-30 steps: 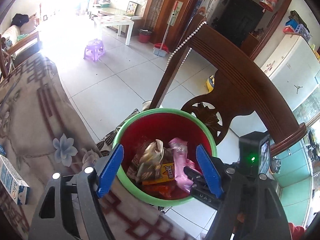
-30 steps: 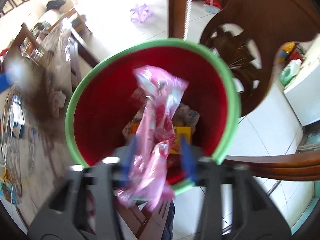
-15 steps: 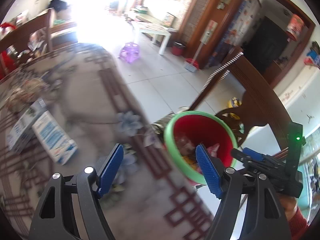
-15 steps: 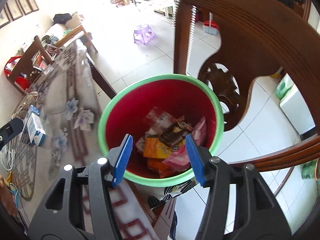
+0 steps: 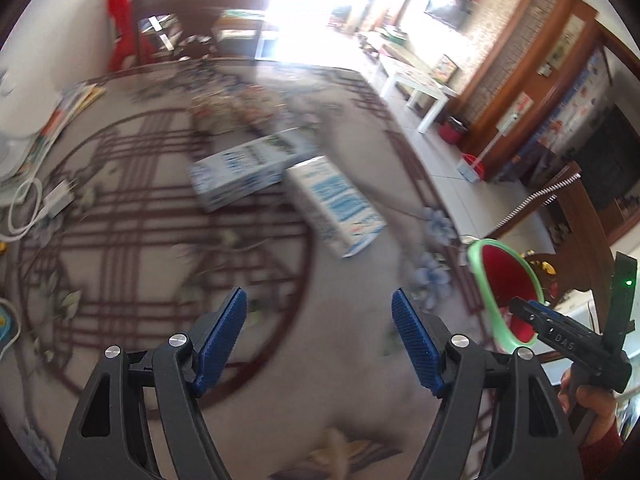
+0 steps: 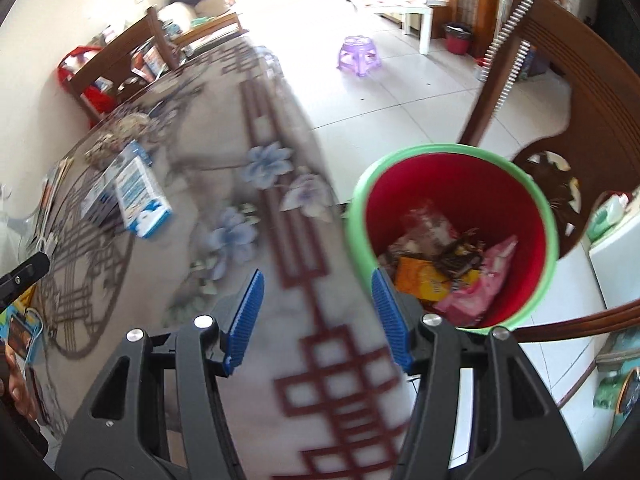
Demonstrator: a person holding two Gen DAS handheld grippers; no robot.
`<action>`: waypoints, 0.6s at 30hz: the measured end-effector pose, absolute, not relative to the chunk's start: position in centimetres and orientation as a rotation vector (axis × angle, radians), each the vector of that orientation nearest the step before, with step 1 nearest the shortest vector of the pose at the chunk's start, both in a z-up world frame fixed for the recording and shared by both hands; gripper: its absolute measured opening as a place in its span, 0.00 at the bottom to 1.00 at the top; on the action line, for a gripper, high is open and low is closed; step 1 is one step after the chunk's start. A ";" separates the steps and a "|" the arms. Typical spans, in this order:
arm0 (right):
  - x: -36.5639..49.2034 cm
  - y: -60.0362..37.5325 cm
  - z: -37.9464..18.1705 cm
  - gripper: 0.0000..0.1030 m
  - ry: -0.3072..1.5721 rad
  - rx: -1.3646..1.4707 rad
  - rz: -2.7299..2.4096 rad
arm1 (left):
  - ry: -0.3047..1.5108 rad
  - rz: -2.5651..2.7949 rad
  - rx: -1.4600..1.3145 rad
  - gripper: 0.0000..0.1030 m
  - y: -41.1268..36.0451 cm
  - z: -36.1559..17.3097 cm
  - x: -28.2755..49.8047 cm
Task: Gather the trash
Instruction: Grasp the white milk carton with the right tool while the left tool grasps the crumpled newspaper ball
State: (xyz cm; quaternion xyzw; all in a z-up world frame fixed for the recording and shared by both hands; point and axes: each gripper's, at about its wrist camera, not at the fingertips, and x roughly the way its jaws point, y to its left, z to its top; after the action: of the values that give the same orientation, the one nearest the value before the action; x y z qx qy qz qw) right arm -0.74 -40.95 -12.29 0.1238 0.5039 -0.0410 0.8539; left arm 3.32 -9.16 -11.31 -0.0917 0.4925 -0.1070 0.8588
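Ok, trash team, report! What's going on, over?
Left gripper open, empty, over the table. Right gripper open, empty, beside the bin. Pink wrapper in bin. Two cartons on the table. Nothing blocking.

2 wrist views — shared table [image 5: 280,320], bin [image 6: 448,152]

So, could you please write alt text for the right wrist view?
The open, empty right gripper hovers over a patterned tablecloth beside a red bin with a green rim holding wrappers, including a pink one. Two blue-and-white cartons lie on the table; a wooden chair stands behind the bin.
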 end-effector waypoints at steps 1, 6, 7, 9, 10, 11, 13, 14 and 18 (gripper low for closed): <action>-0.4 -39.9 -12.3 0.53 1.061 0.250 -0.072 | 1.041 -0.205 -0.208 0.69 -7.7 -11.7 3.4; 1.4 -34.1 -12.0 0.56 1.061 0.225 0.001 | 1.035 -0.153 -0.235 0.69 -3.0 -12.8 6.0; 1.6 -33.2 -12.0 0.56 1.062 0.222 0.012 | 1.023 -0.152 -0.216 0.69 -2.1 -12.8 7.5; 2.1 -31.0 -11.8 0.57 1.066 0.212 0.040 | 0.999 -0.160 -0.182 0.70 -1.2 -12.9 10.1; 2.3 -30.1 -11.7 0.57 1.067 0.205 0.051 | 0.986 -0.161 -0.164 0.70 -0.7 -12.8 11.9; 2.5 -29.2 -11.7 0.57 1.069 0.196 0.061 | 0.974 -0.164 -0.150 0.72 -0.2 -13.0 14.0; 2.9 -27.6 -11.5 0.59 1.072 0.180 0.076 | 0.966 -0.175 -0.146 0.76 0.5 -13.6 18.1; 3.1 -26.8 -11.5 0.59 1.074 0.176 0.081 | 0.974 -0.179 -0.148 0.76 0.6 -13.9 19.9; 3.9 -24.9 -12.0 0.60 1.103 0.167 0.084 | 1.021 -0.197 -0.144 0.76 0.5 -16.0 26.6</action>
State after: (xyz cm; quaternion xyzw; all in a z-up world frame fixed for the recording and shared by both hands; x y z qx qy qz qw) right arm 3.87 -24.91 -11.97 0.0793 0.5231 0.0397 0.8476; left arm 26.57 0.51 -16.01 -0.0688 0.4873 -0.0938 0.8654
